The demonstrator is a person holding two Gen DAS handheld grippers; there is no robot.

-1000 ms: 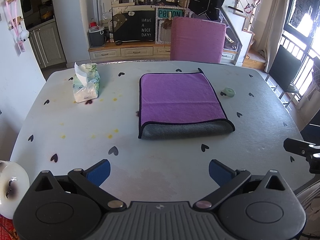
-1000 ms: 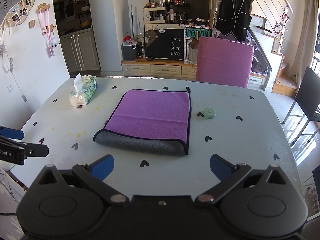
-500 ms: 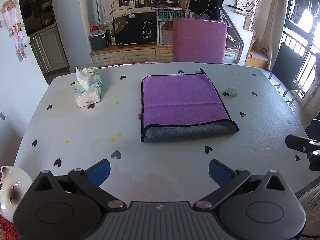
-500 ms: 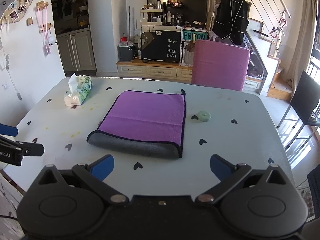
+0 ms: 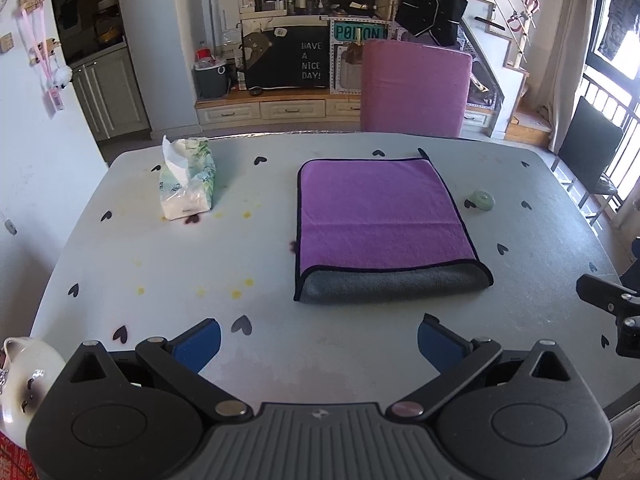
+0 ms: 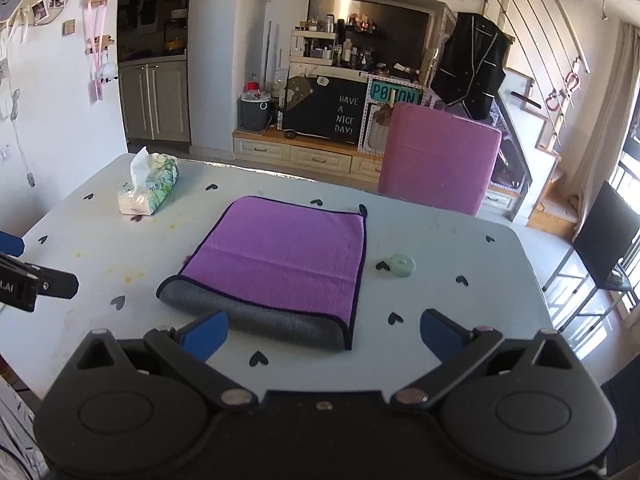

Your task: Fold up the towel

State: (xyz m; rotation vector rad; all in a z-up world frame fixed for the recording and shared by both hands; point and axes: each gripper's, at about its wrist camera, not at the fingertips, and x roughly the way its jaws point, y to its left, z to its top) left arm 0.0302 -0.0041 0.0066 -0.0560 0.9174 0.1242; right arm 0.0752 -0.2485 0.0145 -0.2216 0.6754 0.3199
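Right gripper [image 5: 608,312] cut off at the left view's edge, folded purple towel [image 5: 380,220] laid flat mid-table [image 5: 160,272], grey underside shown at its near fold, tissue pack [image 5: 186,178] seen toward the far left corner, small green disc [image 5: 482,200] just beside the towel, pink chair [image 5: 414,86] behind the far edge, both grippers, left gripper [image 5: 318,340] included, held wide apart, nothing gripped.

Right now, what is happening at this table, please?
A person holds a claw in each hand above the table. The left claw and right claw are both open and hold nothing. The purple towel lies folded over, its grey underside at the near edge. A tissue pack stands apart.
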